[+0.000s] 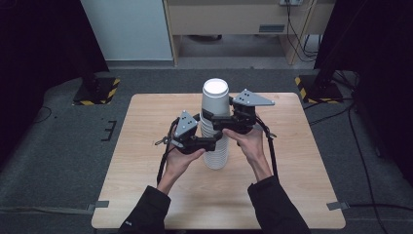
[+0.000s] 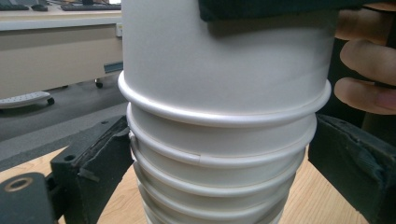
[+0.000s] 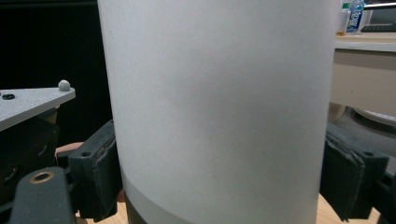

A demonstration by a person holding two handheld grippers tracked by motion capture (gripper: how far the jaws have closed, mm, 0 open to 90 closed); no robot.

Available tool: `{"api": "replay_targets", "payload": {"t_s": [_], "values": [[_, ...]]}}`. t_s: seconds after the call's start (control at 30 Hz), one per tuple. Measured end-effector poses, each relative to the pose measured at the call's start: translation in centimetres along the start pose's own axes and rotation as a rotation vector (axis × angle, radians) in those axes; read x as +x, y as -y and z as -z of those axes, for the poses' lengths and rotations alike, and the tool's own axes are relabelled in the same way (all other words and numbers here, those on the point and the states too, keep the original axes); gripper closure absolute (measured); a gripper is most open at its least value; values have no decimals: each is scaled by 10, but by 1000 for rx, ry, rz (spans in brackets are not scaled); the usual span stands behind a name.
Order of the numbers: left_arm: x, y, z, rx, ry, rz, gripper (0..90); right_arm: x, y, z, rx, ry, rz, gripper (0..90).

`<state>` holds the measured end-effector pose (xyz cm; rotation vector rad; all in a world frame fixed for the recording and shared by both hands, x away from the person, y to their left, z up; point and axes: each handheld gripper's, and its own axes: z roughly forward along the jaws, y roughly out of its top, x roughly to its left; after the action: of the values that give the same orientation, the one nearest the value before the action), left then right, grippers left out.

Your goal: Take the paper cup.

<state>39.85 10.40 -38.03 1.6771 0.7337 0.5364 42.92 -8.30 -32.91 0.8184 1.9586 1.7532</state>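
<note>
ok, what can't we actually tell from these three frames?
- High view: the stack of paper cups has its middle covered by the left gripper and right gripper; the cup count is unreadable.
- Left gripper view: the stack's base is cut off by the bottom edge, and the top cup by the top edge.
- Right gripper view: the top cup's wall hides the stack below and its own rim; pad contact is unclear.

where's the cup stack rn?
High view: the cup stack stands upside down mid-table, between the left hand-held gripper low on it and the right hand-held gripper higher up.
</note>
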Motion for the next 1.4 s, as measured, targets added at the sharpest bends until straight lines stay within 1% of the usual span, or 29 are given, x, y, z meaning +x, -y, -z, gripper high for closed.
{"api": "replay_targets", "payload": {"t_s": [0.57,0.6,0.63,0.67,0.7,0.77,0.8,0.9,1.0,1.17,1.27,1.33,1.4], "values": [[1,0,1,-1,13,1,67,-4,-1,1,1,-19,6,152],[1,0,1,-7,16,8,66,-4,-1,1,-13,-22,8,155],[1,-1,2,-17,21,17,64,-3,-2,4,-63,-32,-4,156],[1,-2,3,-28,24,21,66,-2,-6,6,-94,-37,-15,159],[1,-3,4,-44,27,27,73,-1,-10,8,-99,-38,-12,159],[2,-5,8,-71,34,39,100,-1,-16,10,-85,-32,-3,158],[2,-7,8,-70,36,40,106,0,-16,11,-82,-30,1,158],[0,-8,9,-66,27,25,118,0,-15,12,-95,-24,2,158],[0,-9,10,-62,22,24,124,0,-16,12,-94,-23,-10,158],[1,-8,10,-62,19,32,127,0,-23,11,-100,-22,-14,157],[1,-8,10,-60,19,36,127,2,-28,9,-116,-24,-21,156],[1,-8,10,-59,15,34,126,3,-31,8,-121,-16,-20,156],[0,-8,10,-56,12,30,124,3,-34,8,-140,-14,-32,155]]}}
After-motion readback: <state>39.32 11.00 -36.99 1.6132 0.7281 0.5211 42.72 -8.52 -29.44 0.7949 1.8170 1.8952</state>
